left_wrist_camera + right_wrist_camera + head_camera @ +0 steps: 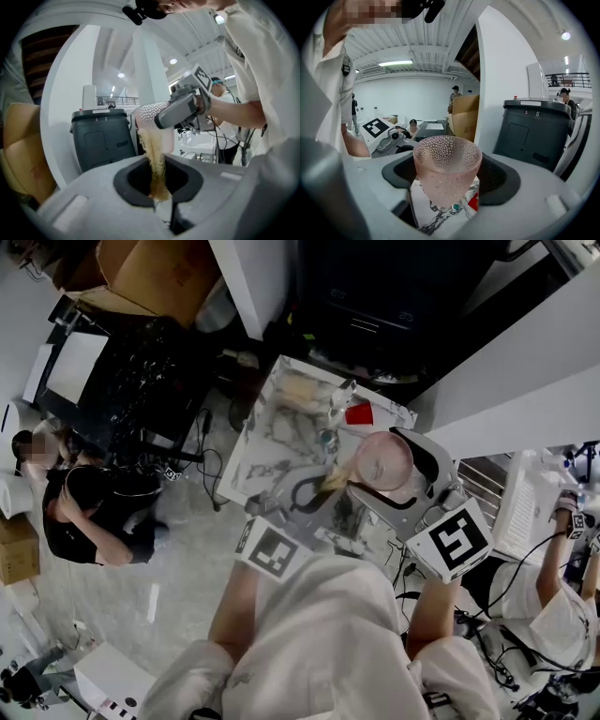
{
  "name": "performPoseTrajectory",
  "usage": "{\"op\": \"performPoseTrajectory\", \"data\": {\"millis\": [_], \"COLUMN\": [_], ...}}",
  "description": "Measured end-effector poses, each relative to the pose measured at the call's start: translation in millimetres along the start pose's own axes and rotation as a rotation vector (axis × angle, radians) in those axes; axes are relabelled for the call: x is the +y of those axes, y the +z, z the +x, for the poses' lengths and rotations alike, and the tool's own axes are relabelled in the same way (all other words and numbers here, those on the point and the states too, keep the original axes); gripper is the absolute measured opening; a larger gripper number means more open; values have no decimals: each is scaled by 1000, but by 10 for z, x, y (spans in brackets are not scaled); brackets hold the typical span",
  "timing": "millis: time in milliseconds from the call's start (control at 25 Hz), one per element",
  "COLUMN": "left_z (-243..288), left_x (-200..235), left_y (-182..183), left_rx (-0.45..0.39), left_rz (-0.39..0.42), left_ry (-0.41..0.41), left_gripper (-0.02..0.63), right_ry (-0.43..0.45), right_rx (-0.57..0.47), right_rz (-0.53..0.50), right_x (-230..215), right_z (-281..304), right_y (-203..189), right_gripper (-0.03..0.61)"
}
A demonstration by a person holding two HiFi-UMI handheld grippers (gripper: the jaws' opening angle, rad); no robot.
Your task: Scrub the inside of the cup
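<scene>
A pink dimpled glass cup [447, 171] is held by its lower part in my right gripper [447, 190], mouth pointing away from the jaws. From above, the cup [384, 460] shows its open mouth, with the right gripper [412, 479] shut on it. My left gripper [159, 187] is shut on a tan bristly brush [153, 159]. The brush reaches up to the cup [149, 115], which the right gripper [180, 110] holds in front of it. In the head view the brush [335, 479] touches the cup's left rim, just ahead of the left gripper [309, 493].
Below both grippers stands a marble-patterned table [267, 442] with a red item [359, 413] and small things on it. A dark grey bin [101, 138] stands beyond. People sit at left [89, 512] and right [553, 596]. Cardboard boxes [150, 273] lie far off.
</scene>
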State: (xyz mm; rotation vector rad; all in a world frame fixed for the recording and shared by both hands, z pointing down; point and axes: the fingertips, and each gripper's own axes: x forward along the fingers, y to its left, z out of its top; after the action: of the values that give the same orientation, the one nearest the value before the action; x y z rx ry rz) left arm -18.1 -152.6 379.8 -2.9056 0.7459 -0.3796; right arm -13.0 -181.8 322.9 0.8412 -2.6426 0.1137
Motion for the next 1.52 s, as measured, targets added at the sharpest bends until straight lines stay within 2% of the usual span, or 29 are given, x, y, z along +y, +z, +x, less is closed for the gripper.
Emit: {"op": "performPoseTrajectory", "data": {"millis": [160, 360, 560, 720, 1360, 1520], "left_z": [-98, -164, -64, -24, -76, -158], "left_x": [108, 414, 365, 310, 13, 29], "left_y": [5, 331, 528, 525, 101, 83], "left_rx": [6, -51, -82, -77, -10, -13], "left_rz": [10, 107, 186, 216, 117, 91], "left_ry": [37, 88, 41, 18, -38, -27], "left_gripper": [28, 28, 28, 26, 26, 28], "right_ry": [34, 112, 138, 142, 96, 95], "right_rx": [-4, -22, -39, -51, -101, -98], "right_rz": [12, 17, 27, 39, 100, 97], "right_x": [67, 186, 243, 225, -4, -23], "right_z": [-33, -96, -115, -141, -65, -39], "right_y": [-7, 51, 136, 184, 220, 216], "right_gripper": [380, 380, 380, 380, 380, 380]}}
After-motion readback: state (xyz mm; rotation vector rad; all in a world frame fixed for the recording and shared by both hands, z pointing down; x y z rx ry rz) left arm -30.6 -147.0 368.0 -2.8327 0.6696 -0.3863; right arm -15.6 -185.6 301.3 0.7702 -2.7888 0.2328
